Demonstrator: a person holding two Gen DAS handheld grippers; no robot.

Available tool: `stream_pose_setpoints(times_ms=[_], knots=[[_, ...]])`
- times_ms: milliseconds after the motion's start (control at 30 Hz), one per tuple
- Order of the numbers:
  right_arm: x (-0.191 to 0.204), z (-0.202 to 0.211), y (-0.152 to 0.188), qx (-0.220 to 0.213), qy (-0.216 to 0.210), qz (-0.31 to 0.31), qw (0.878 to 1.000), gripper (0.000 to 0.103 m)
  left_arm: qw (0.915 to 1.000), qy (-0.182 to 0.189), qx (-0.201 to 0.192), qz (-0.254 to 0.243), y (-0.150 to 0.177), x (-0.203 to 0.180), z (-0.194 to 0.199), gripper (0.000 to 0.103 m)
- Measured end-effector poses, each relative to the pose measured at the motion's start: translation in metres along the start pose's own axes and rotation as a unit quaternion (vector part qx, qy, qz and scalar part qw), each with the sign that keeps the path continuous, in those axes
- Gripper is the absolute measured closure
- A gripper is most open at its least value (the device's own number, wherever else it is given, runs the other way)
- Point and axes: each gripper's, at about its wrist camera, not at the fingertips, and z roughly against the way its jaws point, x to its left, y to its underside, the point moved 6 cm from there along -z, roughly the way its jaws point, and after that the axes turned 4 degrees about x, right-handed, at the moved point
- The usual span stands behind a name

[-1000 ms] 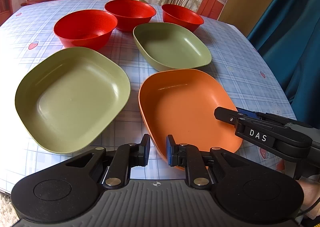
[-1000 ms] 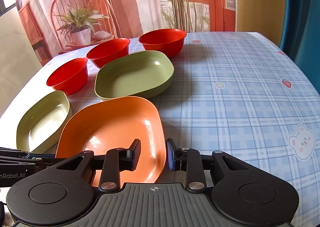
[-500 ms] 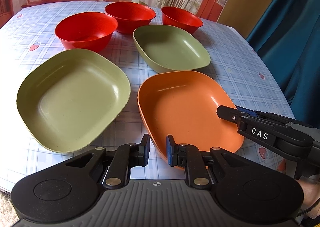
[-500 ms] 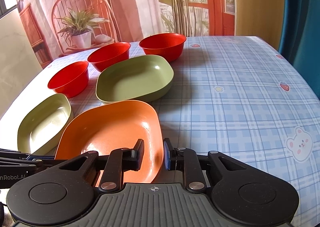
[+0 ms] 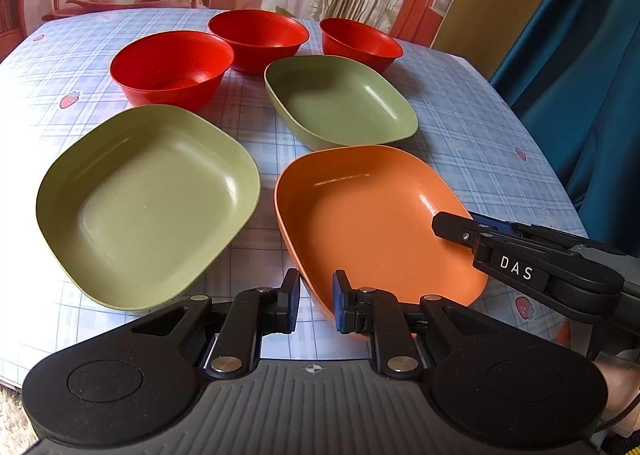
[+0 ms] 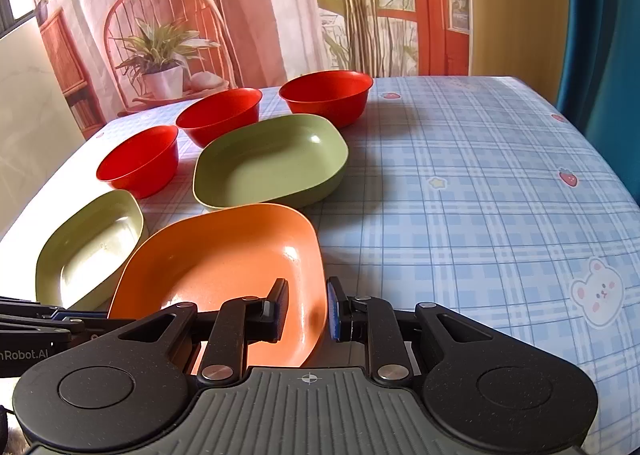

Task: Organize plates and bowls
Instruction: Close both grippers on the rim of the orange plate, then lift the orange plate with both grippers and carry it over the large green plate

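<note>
An orange plate (image 5: 372,223) lies nearest on the checked table (image 5: 460,123). My left gripper (image 5: 316,297) is shut on its near left rim. From the right, my right gripper (image 5: 444,223) clamps the opposite rim. The right wrist view has that gripper (image 6: 306,309) with the orange plate's (image 6: 224,255) edge between its pads. A light green plate (image 5: 148,207) sits to the left. Behind the orange one is a darker green plate (image 5: 340,103). Three red bowls (image 5: 172,67), (image 5: 258,35), (image 5: 360,43) stand in a row at the back.
The tablecloth (image 6: 480,195) to the right of the dishes is bare up to the table's edge. A teal curtain (image 5: 580,75) hangs beyond the right side. A potted plant (image 6: 164,67) on a chair stands behind the table.
The right gripper's jaws have narrowed onto the orange plate's rim. The left gripper keeps its hold, and the dishes stay where they were.
</note>
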Motion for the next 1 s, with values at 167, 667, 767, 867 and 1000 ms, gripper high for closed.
stream_pose_setpoints(times_ms=[167,667,767,867,1000], knots=[[0.003,0.004,-0.003,-0.008,0.001,0.006,1.0,0.084,0.9999,-0.005,-0.011,-0.008,-0.002,-0.002,0.008,0.085],[0.012,0.012,-0.009,-0.029,-0.001,0.019,0.999,0.084,0.9996,-0.004,-0.028,-0.004,-0.003,0.0,0.021,0.085],[0.014,0.014,-0.011,-0.032,-0.002,0.02,0.999,0.084,0.9994,-0.004,-0.033,-0.003,-0.004,0.0,0.024,0.085],[0.016,0.015,-0.013,-0.036,0.0,0.025,0.999,0.084,0.9992,-0.004,-0.04,-0.004,-0.006,0.001,0.027,0.085],[0.021,0.019,-0.018,-0.047,0.0,0.033,0.998,0.084,0.999,-0.005,-0.045,-0.002,-0.007,0.001,0.029,0.085]])
